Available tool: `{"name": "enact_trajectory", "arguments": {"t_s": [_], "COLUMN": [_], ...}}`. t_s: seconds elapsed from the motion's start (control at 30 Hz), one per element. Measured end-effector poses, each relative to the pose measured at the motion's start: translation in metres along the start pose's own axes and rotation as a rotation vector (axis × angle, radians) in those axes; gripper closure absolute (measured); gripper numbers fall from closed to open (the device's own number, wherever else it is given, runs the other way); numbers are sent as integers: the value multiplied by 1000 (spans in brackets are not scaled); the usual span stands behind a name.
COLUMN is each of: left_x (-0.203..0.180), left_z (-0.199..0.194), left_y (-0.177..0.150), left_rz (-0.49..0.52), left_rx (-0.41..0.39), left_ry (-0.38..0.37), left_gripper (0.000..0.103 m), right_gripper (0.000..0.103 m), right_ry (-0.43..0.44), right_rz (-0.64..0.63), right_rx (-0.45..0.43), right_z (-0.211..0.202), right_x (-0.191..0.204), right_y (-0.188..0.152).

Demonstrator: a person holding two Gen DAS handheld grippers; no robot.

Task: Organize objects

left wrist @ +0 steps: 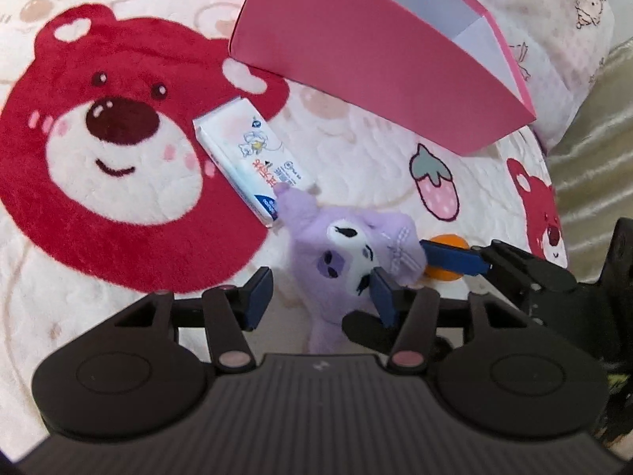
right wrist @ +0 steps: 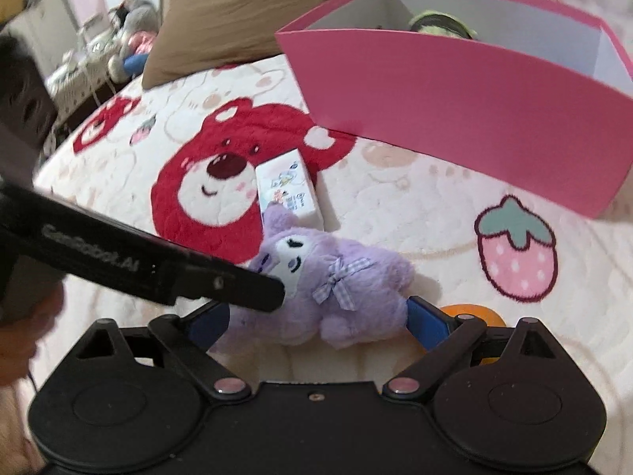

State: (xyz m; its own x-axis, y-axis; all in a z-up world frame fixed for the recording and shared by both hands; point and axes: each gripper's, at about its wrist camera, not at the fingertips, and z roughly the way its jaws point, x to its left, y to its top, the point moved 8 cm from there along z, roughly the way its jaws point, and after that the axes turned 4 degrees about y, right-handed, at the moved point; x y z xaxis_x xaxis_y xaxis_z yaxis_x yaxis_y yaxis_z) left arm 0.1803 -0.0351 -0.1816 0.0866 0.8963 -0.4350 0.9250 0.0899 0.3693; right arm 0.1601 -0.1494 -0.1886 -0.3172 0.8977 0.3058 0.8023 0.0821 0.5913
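Carton (right wrist: 290,192) touching plush (right wrist: 336,289), box (right wrist: 455,118) beyond

Black left gripper (left wrist: 318,297), blue pads (left wrist: 259,297), pink pivot pins, ribbed housing, black right gripper (right wrist: 318,318), grey lettering on its neighbour's finger

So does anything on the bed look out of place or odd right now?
The purple plush lies on its side, one ear overlapping the white tissue pack. An orange object sits half hidden behind it. All three remain outside the pink box.
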Motion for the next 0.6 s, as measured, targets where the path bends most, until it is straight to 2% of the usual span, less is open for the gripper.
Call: {"name": "enact_trajectory", "arguments": {"t_s": [0.1,0.27,0.43,0.6], "left_x": [-1,-4,-3,-2], "left_z": [3,9,13,16], "left_y": [1,-1,-2,-4], "left_rz": [-15,-14,-26,-35], "left_rx": [-11,-15,-13,-14], "left_ry": [-36,-23,-20,-20], "left_gripper": [63,63,62,61], "right_gripper": [6,14,13,9], "right_ry": [7,-52,-85,-108], "right_rz": [32,-4,-48,-86], "right_rx": [3,29,46,65], "right_z": [2,7,11,19], "right_x": [-3,-2,2,4], "right_y": [1,-2,-6,-8]}}
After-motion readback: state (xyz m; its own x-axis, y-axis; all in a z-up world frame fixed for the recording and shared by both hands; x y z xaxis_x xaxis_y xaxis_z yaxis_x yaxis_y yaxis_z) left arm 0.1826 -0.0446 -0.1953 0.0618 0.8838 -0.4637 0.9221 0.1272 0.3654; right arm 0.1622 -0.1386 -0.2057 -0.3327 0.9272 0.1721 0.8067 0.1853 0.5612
